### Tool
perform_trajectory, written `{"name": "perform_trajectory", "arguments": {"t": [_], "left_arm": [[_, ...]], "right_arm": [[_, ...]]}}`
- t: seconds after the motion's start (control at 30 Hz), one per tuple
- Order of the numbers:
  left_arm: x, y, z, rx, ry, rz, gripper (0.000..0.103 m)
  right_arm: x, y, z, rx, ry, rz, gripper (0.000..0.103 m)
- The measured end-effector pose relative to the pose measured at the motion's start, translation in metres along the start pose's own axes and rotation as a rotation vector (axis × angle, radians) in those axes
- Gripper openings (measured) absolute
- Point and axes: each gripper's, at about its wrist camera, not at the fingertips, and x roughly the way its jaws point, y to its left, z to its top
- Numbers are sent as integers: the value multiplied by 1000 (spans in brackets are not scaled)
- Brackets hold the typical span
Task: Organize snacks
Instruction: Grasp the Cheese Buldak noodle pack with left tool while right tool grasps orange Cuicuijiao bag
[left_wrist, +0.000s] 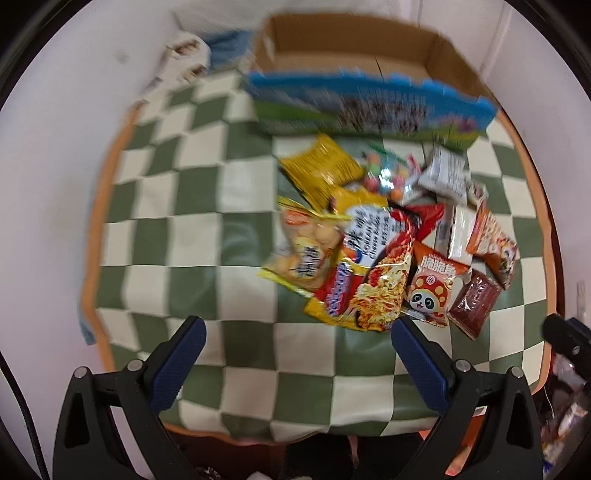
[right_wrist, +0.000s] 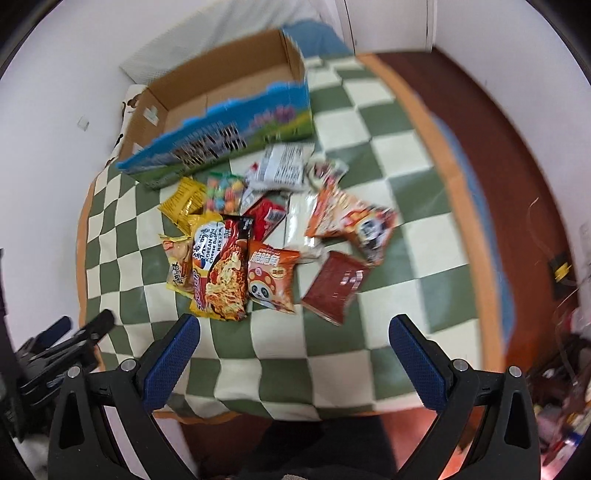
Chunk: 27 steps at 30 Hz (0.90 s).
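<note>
Left tongs: spread wide, holding nothing, above the near part of the surface, just short of the snack pile.
Right tongs: spread wide, holding nothing, also over the near edge.
Surface: green-and-cream checked cloth with an orange border.
Box: open cardboard with a blue-and-green printed front, at the far edge against the wall.
Snacks: a loose overlapping pile between box and tongs.
Noodle pack: at the near edge of the pile, lying over yellow bags.
Panda bag: orange, touching the noodle pack's right side.
Brown pouch: right of the panda bag, nearest the right tongs.
Candy bag: close to the box front.
White packet: almost against the box front.
</note>
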Motion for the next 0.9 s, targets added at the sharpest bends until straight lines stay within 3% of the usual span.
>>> {"name": "perform_trajectory", "arguments": {"t": [0.1,0.2,0.3,0.43,0.6,0.73,0.9], "left_arm": [[39,-17,17,46,78,-60,103],[79,-43,33,106,138,-91,103],[116,-67,46,161,186,-89,103],[143,-86,57,222,185,-60,87],[142,-67,61,154,144,-93,83],[133,-38,49,108,136,-35,82],[133,6,23,34,194,17,82]], "right_arm": [[37,1,7,9,30,26,101],[75,-2,9,25,83,80,92],[96,-5,7,35,111,100,84],[116,-4,4,30,123,97,83],[141,5,5,50,134,105,83],[156,20,9,36,125,98,83],[173,34,15,28,122,51,83]]}}
